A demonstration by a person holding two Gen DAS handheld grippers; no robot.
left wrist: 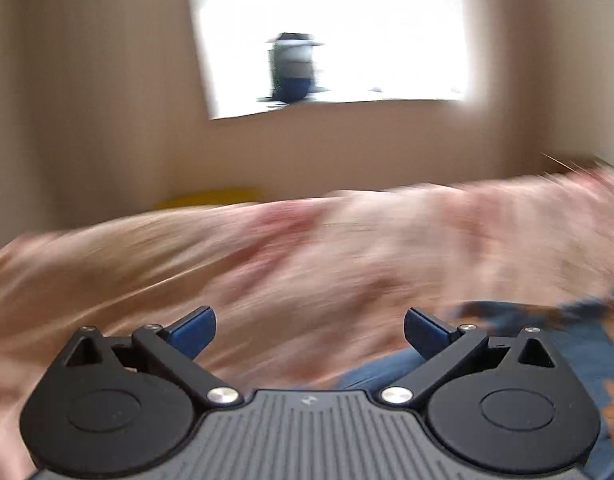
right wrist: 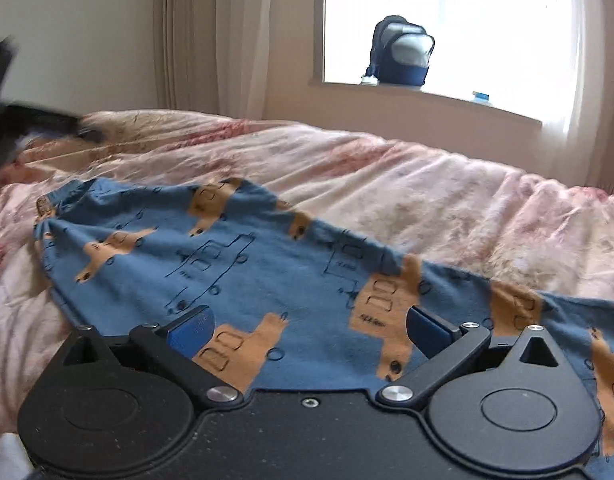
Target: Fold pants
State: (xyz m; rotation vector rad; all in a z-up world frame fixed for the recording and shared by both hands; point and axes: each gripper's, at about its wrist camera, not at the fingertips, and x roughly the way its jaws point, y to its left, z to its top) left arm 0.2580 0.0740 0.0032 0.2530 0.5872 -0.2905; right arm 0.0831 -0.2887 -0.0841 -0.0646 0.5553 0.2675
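Blue pants with brown animal and truck prints lie spread on a pink floral bed cover. My right gripper is open and empty, its blue fingers low over the near part of the pants. My left gripper is open and empty over the bed cover; its view is motion-blurred. An edge of the pants shows at its lower right. The left gripper also shows as a dark blur at the far left of the right wrist view, beyond the waistband end of the pants.
A window with a sill holds a blue and grey backpack and small items. Curtains hang left of it. Something yellow peeks behind the bed in the left wrist view.
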